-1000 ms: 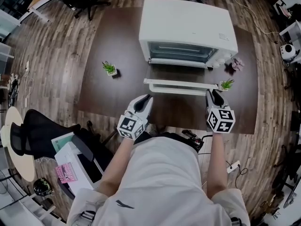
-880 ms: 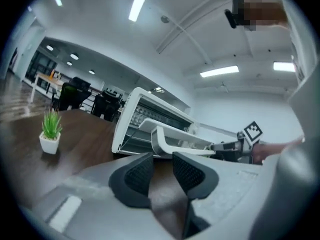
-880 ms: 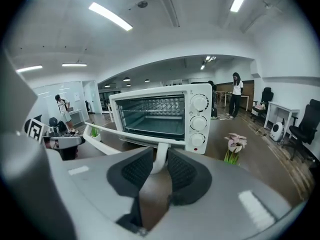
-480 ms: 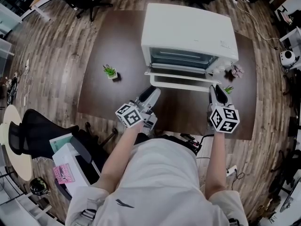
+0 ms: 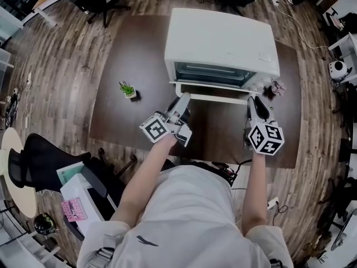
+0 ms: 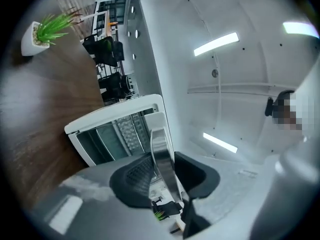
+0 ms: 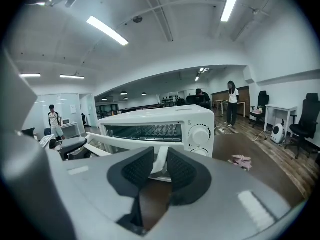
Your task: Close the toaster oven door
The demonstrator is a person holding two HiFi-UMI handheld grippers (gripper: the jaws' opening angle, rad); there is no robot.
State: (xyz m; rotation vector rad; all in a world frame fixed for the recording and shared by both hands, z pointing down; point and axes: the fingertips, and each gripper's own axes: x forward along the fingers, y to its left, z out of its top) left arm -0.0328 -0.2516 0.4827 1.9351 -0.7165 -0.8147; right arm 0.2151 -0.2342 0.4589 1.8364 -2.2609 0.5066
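A white box-shaped toaster oven (image 5: 223, 38) stands upright toward the far side of a dark brown bench (image 5: 139, 66), its front facing the person. Its white-framed glass door (image 5: 215, 98), hinged along the bottom edge, is not shut: it leans outward from the front, partway between flat and upright, leaving the top open. A wire rack (image 7: 150, 132) shows inside the cavity. A white bar handle (image 7: 159, 163) runs along the door's free upper edge. Round white knobs (image 7: 199, 134) sit one above the other on the panel right of the opening.
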